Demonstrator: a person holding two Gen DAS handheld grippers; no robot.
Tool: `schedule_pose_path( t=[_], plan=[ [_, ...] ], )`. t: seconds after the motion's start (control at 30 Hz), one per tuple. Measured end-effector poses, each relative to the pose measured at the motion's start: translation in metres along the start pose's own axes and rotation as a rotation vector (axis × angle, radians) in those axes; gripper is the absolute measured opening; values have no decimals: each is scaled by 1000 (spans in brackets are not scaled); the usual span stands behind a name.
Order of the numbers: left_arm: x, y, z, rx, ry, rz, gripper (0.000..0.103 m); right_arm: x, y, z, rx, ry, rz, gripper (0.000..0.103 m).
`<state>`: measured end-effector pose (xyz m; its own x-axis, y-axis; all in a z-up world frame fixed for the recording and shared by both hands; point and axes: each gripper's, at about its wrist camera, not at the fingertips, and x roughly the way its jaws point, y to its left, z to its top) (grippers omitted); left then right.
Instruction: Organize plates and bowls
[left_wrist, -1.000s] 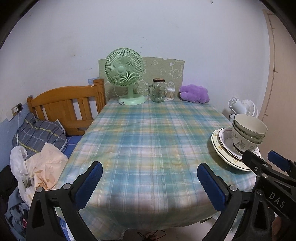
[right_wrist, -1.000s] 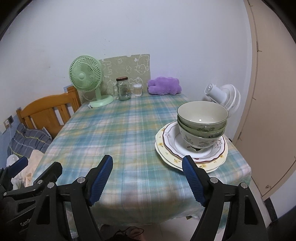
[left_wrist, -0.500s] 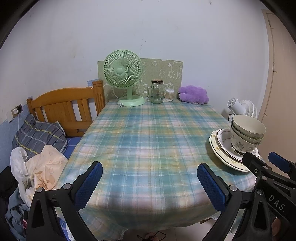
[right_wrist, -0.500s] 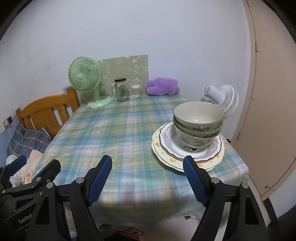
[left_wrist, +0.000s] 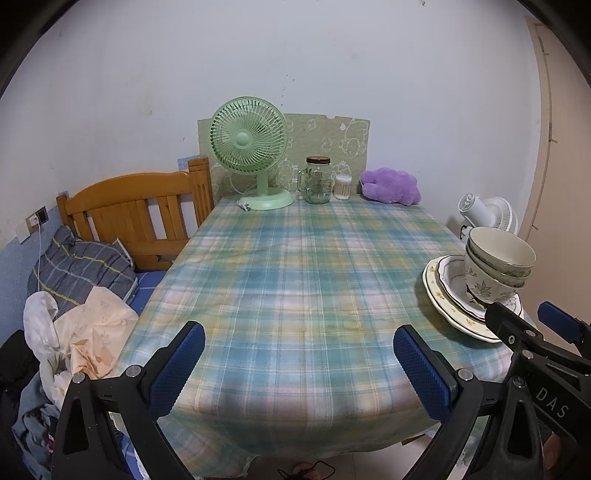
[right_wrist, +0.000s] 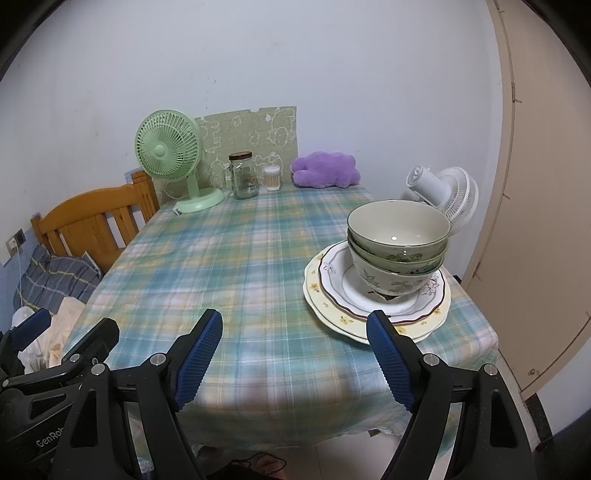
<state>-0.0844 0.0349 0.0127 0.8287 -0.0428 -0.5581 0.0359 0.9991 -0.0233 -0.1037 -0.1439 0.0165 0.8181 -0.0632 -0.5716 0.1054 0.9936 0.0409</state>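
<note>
A stack of bowls (right_wrist: 397, 247) sits nested on stacked plates (right_wrist: 332, 306) at the near right of the plaid-covered table (right_wrist: 240, 266). The bowls (left_wrist: 496, 269) and plates (left_wrist: 443, 299) also show at the right in the left wrist view. My left gripper (left_wrist: 299, 365) is open and empty above the table's near edge. My right gripper (right_wrist: 295, 354) is open and empty, just left of and short of the plates; it also shows in the left wrist view (left_wrist: 532, 325).
At the far end stand a green fan (left_wrist: 251, 147), a glass jar (left_wrist: 317, 181), a cotton-swab pot (left_wrist: 342, 186) and a purple plush (left_wrist: 391, 186). A wooden bed frame (left_wrist: 136, 214) with bedding lies left. A white fan (right_wrist: 443, 199) and a door (right_wrist: 535, 184) are right.
Both grippers have drawn back slightly from the table, so the table and the dish stack look a little farther. Both stay open and empty.
</note>
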Motion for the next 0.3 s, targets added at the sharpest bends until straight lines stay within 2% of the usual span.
schedule_pose_path(
  t=[0.3],
  plan=[
    [1,3,-2,-10,-2,7,103,2,2,-1,-9,1,0,83]
  ],
)
